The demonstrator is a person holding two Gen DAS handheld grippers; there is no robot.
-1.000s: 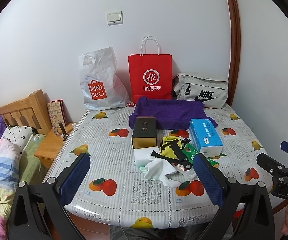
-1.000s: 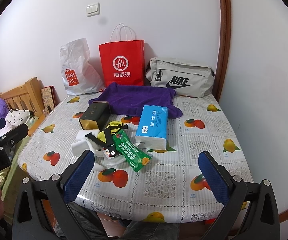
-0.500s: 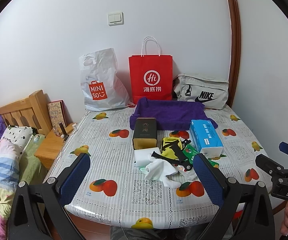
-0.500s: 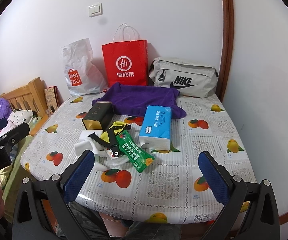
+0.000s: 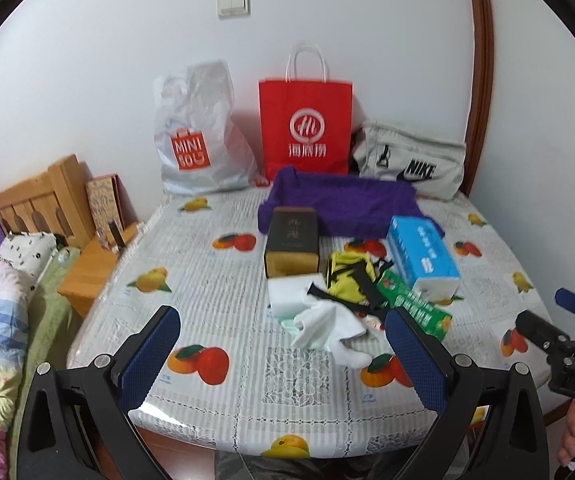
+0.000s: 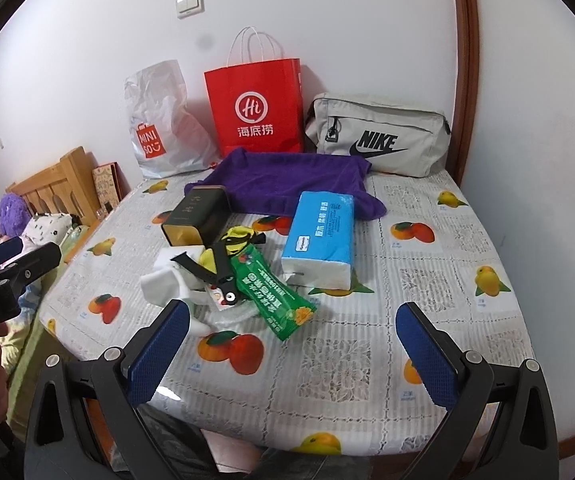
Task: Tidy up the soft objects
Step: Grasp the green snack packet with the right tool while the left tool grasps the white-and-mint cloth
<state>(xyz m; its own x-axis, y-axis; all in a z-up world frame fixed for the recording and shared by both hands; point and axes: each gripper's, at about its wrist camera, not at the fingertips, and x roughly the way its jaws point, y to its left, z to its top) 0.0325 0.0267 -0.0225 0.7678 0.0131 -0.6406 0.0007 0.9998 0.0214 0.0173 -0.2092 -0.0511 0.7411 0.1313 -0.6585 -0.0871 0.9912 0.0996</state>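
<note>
A pile of small things lies mid-table: a white cloth (image 5: 327, 326) (image 6: 167, 280), a yellow pouch with black straps (image 5: 349, 280) (image 6: 231, 244), a green packet (image 5: 415, 306) (image 6: 275, 292), a blue tissue pack (image 5: 421, 254) (image 6: 321, 236) and a dark tin box (image 5: 292, 242) (image 6: 195, 216). A purple towel (image 5: 343, 200) (image 6: 291, 178) lies behind them. My left gripper (image 5: 283, 354) is open and empty above the table's near edge, in front of the white cloth. My right gripper (image 6: 291, 354) is open and empty above the near edge, right of the pile.
Against the wall stand a white Miniso bag (image 5: 195, 140), a red paper bag (image 5: 305, 128) and a grey Nike bag (image 5: 411, 160). The table (image 5: 215, 276) has a fruit-print cover. A bed and wooden headboard (image 5: 31, 200) lie to the left.
Both grippers have drifted slightly closer to the table; the right view has shifted a little left towards the pile. Nothing on the table has moved.
</note>
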